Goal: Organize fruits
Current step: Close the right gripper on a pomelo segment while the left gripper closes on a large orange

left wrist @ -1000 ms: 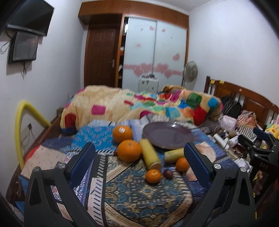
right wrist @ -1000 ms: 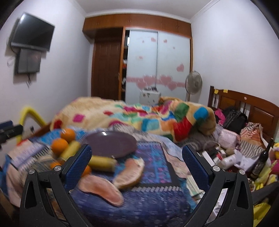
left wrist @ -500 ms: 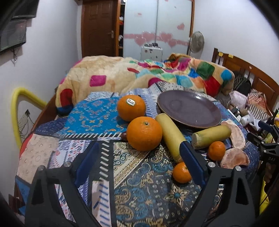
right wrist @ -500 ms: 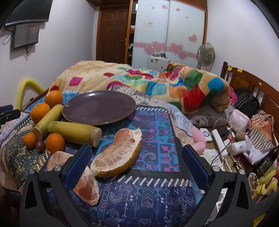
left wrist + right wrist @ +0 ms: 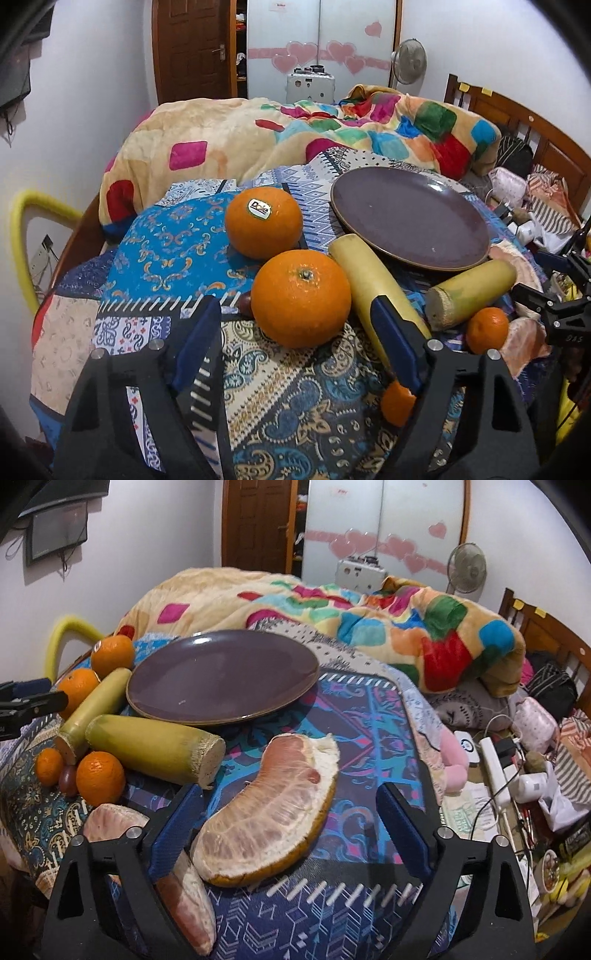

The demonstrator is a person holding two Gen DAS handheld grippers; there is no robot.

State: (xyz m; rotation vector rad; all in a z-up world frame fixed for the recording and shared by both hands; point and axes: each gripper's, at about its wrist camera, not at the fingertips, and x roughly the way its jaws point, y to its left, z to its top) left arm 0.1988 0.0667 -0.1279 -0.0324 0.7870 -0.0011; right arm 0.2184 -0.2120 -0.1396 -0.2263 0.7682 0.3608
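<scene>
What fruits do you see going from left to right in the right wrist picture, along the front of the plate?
Tiny orange → bigger small orange → cut sugarcane stick → big pomelo wedge.

Two wrist cams, both close over the bed, tilted down twd the plate [image 5: 410, 218].
Left cam sits left of the plate, right in front of an orange [image 5: 301, 299]; right cam sits on the plate's near-right side, over a pomelo wedge [image 5: 269, 812]. Both share plate, oranges, blanket [image 5: 369, 616], wardrobe behind.
</scene>
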